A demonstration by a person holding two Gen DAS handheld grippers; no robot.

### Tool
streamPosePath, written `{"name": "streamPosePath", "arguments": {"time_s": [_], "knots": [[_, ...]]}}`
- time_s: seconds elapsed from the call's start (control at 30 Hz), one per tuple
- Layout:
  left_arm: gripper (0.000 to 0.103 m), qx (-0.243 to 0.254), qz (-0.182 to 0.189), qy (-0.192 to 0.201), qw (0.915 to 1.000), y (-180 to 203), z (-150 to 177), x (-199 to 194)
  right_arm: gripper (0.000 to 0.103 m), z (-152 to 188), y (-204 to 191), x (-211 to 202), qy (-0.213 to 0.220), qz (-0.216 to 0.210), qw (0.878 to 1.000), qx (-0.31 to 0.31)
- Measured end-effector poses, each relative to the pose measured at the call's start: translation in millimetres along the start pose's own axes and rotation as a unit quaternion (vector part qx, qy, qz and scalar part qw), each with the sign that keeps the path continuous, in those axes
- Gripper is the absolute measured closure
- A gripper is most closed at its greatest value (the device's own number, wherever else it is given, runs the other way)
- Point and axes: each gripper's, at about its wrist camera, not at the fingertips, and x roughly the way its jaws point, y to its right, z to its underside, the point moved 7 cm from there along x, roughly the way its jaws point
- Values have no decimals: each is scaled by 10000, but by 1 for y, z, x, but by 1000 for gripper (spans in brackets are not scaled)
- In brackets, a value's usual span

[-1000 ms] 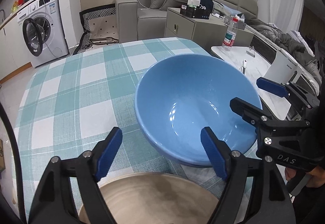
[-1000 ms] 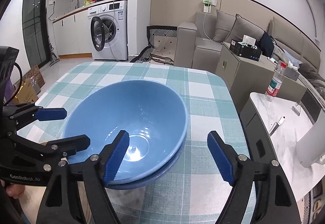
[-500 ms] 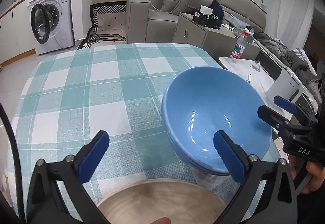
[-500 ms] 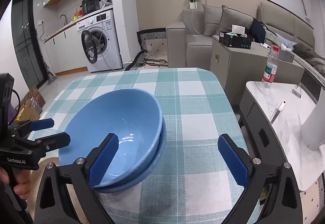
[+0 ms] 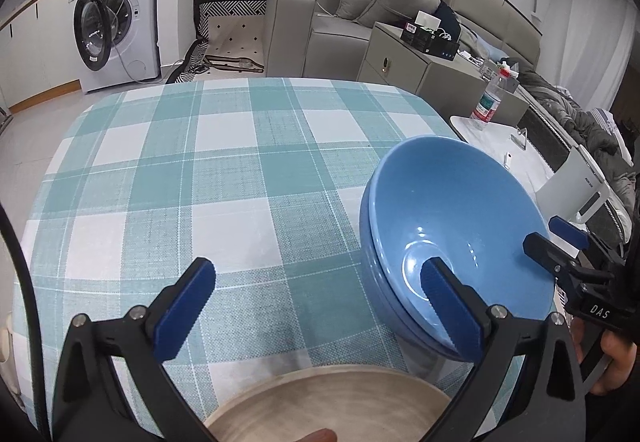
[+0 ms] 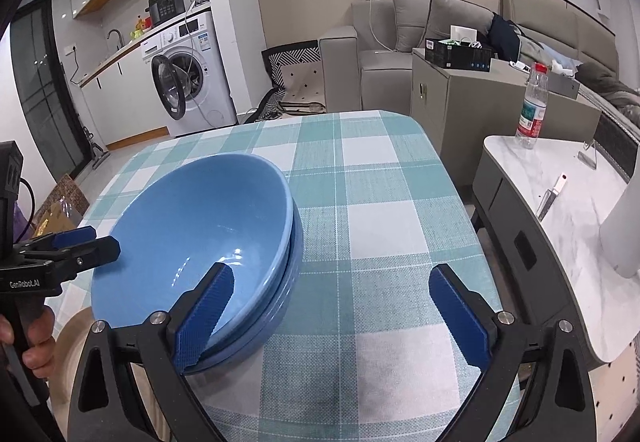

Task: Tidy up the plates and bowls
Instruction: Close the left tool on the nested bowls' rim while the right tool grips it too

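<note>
Jaws of left gripper (image 5: 316, 312) spread wide, just opened, gripping nothing; right gripper (image 6: 334, 316) likewise wide and empty. Stacked blue bowls (image 5: 452, 234), one nested in the other, stood between both grippers on checked tablecloth (image 5: 200, 177). Beige plate (image 5: 332, 406) lay just nearer, at the table edge.

Colours and patterns noted on the table

We record blue nested bowls (image 5: 460, 209), a teal-and-white checked tablecloth (image 5: 224, 177), a beige plate (image 5: 320, 402), and black grippers with blue pads (image 6: 204, 318).
</note>
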Motion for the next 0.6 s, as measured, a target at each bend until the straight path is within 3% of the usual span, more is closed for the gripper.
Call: {"name": "streamPosePath", "arguments": {"time_s": [0.47, 0.6], "knots": [[2, 25, 78, -140, 9999, 6, 3, 12, 3, 6, -11, 15, -214, -500, 9984, 130], [10, 122, 240, -212, 9994, 14, 4, 14, 14, 8, -17, 17, -272, -596, 9978, 65]]}}
